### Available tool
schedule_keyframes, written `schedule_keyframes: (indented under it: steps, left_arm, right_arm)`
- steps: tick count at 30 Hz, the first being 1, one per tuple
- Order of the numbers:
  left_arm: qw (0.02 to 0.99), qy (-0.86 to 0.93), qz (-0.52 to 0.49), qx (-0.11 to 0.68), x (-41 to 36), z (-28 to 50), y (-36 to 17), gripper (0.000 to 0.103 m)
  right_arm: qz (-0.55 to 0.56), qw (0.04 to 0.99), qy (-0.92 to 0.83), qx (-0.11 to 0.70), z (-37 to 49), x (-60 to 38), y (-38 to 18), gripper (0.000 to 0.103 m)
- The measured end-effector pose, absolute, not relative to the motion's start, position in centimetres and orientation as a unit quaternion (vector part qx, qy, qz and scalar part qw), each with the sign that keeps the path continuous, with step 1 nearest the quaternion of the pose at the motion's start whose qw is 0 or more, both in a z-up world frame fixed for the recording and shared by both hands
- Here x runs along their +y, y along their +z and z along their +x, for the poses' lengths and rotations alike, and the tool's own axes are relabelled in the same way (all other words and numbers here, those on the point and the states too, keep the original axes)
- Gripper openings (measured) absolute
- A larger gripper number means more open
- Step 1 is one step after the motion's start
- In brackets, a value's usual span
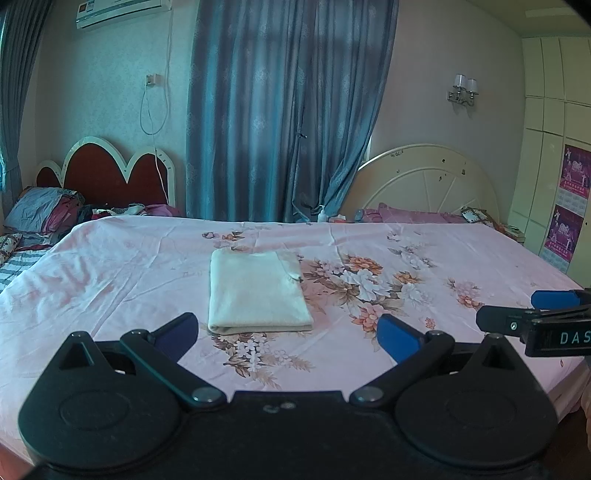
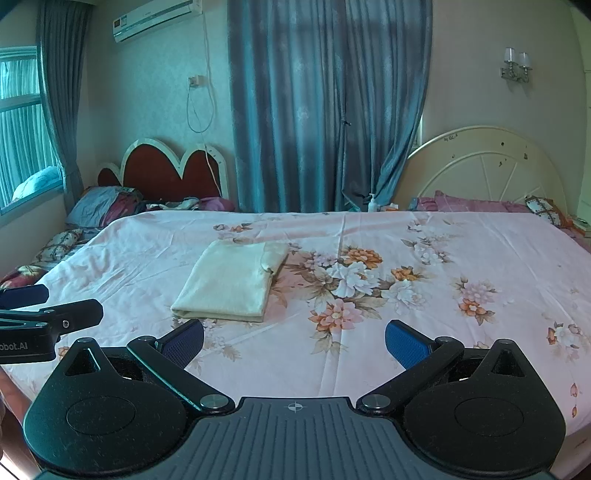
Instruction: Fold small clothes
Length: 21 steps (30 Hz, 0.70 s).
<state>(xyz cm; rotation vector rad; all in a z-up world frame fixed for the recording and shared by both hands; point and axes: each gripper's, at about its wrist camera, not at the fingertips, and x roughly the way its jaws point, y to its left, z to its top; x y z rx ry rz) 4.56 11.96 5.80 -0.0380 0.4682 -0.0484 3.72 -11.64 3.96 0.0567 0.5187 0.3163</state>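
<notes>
Both tools, left tool (image 1: 288, 328) and right tool (image 2: 294, 341), are hovering released; folded cloth (image 1: 256, 291) is lying at 12 o'clock lengthwise, nearer my left.

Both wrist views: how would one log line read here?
cream garment: folded flat on floral sheet | left gripper: open, empty | right gripper: open, empty

Home bedroom. Wide bed under a pink floral cotton sheet (image 2: 461, 258), backed by a cream fan-shaped headboard (image 2: 484, 166) and a second red scalloped headboard with white trim (image 2: 166, 168). Long blue-grey curtains (image 2: 328, 103), white wall-mounted air conditioner (image 2: 157, 18), twin-shade wall lamp (image 2: 517, 64), tall cream wardrobe doors (image 1: 550, 122) — plainly domestic.
</notes>
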Motion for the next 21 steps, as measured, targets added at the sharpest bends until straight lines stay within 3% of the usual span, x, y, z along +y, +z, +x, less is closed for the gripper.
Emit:
schedule_keyframes:
  steps: [21]
  left_arm:
    - [0.973, -0.015, -0.024, 0.229, 12.62, 4.44, 6.02, 0.102]
  right_arm:
    - [0.022, 0.954, 0.161, 0.254, 4.36, -10.90, 3.98, 0.103]
